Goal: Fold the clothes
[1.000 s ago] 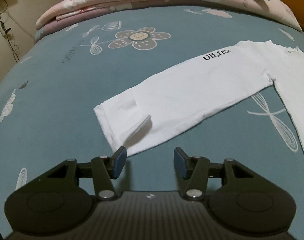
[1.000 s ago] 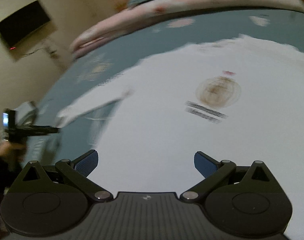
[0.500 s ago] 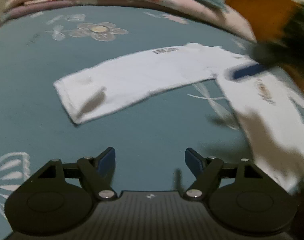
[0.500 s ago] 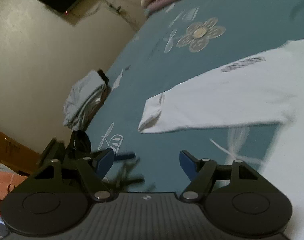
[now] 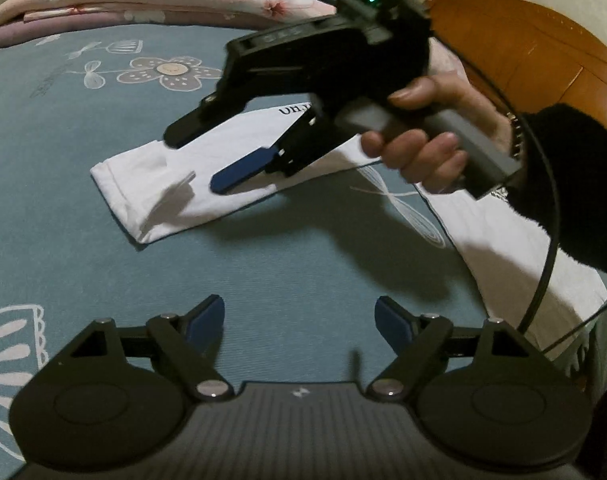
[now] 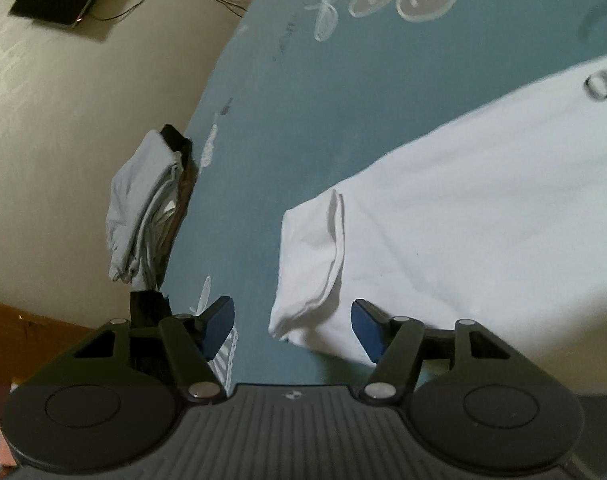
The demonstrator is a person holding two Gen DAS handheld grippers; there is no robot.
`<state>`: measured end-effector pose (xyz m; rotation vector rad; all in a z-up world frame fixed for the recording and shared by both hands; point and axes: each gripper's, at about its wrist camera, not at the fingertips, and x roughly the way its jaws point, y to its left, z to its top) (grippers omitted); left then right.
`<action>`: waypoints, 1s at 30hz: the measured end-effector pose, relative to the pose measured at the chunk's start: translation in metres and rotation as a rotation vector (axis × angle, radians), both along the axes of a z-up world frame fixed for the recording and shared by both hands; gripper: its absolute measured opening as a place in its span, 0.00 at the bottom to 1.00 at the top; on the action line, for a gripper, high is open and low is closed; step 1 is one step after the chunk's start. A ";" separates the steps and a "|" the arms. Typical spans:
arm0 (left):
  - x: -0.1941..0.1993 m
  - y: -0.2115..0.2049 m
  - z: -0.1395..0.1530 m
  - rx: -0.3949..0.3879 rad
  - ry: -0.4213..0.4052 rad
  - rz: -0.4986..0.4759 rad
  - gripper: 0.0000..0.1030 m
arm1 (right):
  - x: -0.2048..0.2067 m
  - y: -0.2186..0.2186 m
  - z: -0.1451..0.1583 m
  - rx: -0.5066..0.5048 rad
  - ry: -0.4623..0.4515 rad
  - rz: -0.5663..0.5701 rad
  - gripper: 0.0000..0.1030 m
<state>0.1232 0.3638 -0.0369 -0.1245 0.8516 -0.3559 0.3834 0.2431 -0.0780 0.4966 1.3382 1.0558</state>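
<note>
While the white long-sleeved shirt (image 5: 239, 160) lies spread flat on the blue bed cover (image 5: 103, 272), its sleeve stretches out toward the cover's left edge, the cuff (image 6: 311, 264) partly turned back on itself. At that left edge sits a small pile of pale folded clothes (image 6: 143, 208). The left gripper (image 5: 299, 320) hovers over bare cover nearer than the sleeve, its fingers spread and holding nothing. Further right, the right gripper (image 6: 293, 324) hangs just over the cuff, fingers also spread, with the cuff's near corner between them. To take the sleeve well, I judge it should catch both layers at the cuff's edge, then carry it straight across the shirt's body without dragging.
</note>
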 end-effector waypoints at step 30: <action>-0.006 -0.003 0.018 0.035 0.009 0.052 0.81 | -0.005 -0.013 0.049 -0.219 -0.274 -0.075 0.05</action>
